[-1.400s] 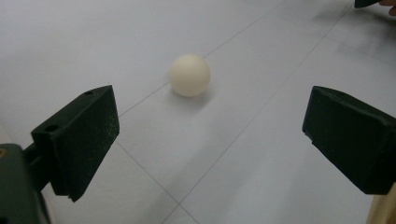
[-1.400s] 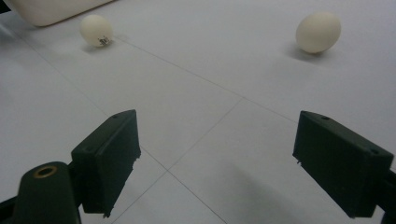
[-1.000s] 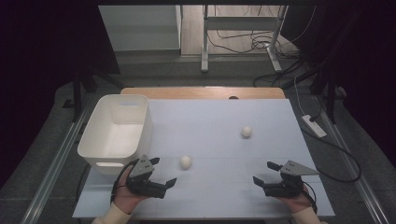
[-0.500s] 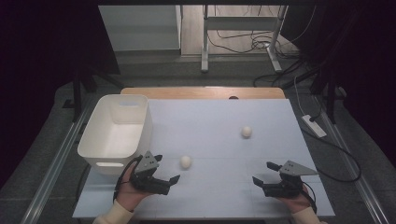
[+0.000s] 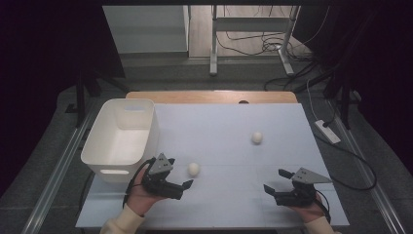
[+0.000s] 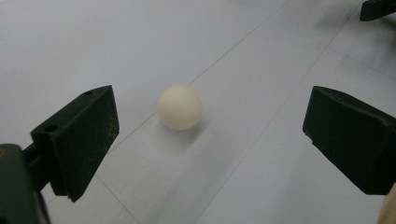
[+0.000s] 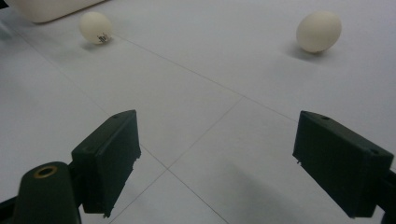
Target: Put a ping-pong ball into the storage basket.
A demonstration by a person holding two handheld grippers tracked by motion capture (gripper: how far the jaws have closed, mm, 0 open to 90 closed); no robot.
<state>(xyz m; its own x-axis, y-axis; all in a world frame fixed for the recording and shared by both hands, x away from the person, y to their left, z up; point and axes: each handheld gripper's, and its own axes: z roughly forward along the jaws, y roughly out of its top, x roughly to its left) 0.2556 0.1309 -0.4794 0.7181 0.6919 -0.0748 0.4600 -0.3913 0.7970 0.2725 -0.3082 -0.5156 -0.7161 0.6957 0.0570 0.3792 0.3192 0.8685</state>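
The left claw (image 5: 181, 178), jaws wide, faces the near egg (image 5: 194, 168) just beside the white bin (image 5: 122, 134). The egg's long axis cannot be told. The right claw (image 5: 273, 183) gapes wide, well apart from the bin.

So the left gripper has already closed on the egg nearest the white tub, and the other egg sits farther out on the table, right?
Not quite. The left gripper is open: in the left gripper view its fingers stand wide apart with the near egg between them, untouched. The rest holds: the other egg lies farther out, away from the white tub.
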